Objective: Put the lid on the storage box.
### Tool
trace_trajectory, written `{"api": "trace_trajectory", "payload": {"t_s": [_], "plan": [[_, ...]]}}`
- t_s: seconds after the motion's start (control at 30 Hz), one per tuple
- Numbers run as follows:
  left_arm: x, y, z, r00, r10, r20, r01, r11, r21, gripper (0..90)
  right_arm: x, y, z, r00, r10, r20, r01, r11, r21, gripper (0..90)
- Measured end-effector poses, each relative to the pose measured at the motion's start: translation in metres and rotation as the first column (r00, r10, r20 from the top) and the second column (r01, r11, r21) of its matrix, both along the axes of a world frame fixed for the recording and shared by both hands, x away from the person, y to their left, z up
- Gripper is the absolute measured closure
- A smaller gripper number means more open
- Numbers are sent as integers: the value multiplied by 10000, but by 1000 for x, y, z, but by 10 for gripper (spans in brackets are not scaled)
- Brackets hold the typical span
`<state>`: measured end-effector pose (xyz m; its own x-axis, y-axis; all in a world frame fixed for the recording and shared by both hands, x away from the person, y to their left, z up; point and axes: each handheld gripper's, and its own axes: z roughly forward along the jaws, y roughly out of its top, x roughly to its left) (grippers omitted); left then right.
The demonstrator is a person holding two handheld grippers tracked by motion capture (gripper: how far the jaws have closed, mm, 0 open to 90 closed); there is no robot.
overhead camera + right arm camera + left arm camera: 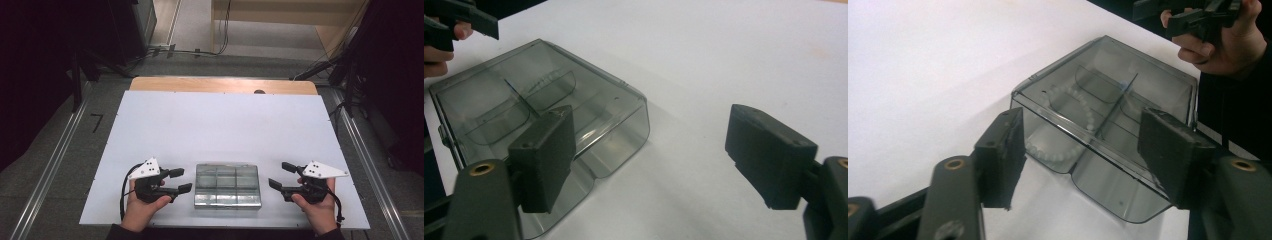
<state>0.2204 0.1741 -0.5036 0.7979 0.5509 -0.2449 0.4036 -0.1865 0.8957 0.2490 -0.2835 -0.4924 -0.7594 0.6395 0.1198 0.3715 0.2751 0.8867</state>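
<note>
Both grippers, left gripper (pixel 180 180) and right gripper (pixel 280 176), flank the lidded compartment box (pixel 227 185) with jaws spread, empty; close squarely on its sides.

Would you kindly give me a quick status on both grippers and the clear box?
Left gripper open, right gripper open, flanking the box, not touching. Clear compartment box closed, flat on white table; bead string inside. Nothing in the way.

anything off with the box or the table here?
Nothing stands out. The clear compartment box sits flat and closed on the white table, a bead bracelet lying inside one compartment. Left gripper and right gripper flank it, both open, not touching.
</note>
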Motion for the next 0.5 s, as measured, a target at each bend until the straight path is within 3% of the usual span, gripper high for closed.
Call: {"api": "trace_trajectory", "payload": {"t_s": [0.37,0.5], "plan": [[1,11,2,9997,227,84,-225,9995,-234,256,3,-14,2,9996,-288,65,286,9993,232,140],[1,16,3,9994,305,148,-300,9991,-284,226,5,-19,2,9987,-497,68,495,9984,258,78]]}}
